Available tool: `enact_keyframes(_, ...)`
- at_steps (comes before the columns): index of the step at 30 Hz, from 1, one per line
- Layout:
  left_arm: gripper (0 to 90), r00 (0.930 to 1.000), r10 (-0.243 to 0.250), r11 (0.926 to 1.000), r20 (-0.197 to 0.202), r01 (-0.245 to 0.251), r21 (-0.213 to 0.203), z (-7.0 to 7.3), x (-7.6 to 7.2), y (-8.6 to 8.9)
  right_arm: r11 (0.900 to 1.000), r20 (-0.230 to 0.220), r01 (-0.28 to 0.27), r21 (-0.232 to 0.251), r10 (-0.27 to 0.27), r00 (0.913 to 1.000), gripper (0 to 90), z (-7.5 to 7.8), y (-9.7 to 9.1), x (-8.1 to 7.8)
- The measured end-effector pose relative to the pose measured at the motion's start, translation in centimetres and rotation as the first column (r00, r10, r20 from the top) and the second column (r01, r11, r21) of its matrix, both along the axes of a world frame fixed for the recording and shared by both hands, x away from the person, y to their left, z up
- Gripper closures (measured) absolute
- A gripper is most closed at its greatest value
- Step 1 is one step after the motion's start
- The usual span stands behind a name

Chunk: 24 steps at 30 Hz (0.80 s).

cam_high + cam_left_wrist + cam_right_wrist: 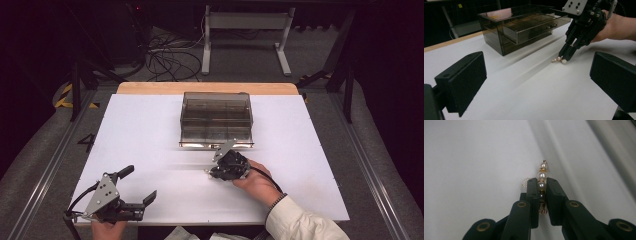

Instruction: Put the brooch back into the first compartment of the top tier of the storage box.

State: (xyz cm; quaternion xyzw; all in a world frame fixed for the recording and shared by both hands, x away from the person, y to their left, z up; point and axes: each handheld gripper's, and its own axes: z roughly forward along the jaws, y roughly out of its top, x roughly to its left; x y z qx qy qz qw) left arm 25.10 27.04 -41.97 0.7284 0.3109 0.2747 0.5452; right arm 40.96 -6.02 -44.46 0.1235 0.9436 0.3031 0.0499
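Note:
A small pearl and gold trinket (542, 175) lies on the white table (150, 150), pinched between the tips of my right gripper (541, 185), which is shut on it. The same pearl trinket (559, 60) shows at the tips of the right gripper (567, 53) in the left gripper view, and as a tiny glint (206, 171) in the high view. A smoky transparent drawer box (216, 117) stands at the table's middle back, one drawer (534, 26) pulled partly out. My left gripper (137, 187) rests near the front left edge, open and holding nothing.
A wooden strip (207, 88) borders the table's far edge. Beyond it stand a white frame stand (245, 35) and loose cables (170, 60) on the floor. A person's right hand (257, 182) holds the right gripper just in front of the box.

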Motion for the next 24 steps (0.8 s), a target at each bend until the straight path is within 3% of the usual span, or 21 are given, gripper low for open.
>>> enact_keyframes(10, 1.5, 1.0, -0.001, 1.0, 0.002, 0.001, 0.003, 0.0, 0.0, 0.0, 1.0, 0.015, 0.005, 0.0, -0.005, 0.9999, 81.8, 0.2, 0.1, -0.3)
enact_keyframes(24, 1.5, 1.0, 0.0, 1.0, -0.002, 0.0, 0.003, 0.0, 0.0, 0.0, 0.9952, 0.061, 0.002, 0.098, -0.008, 0.9981, 81.8, 2.6, -1.0, -1.3)
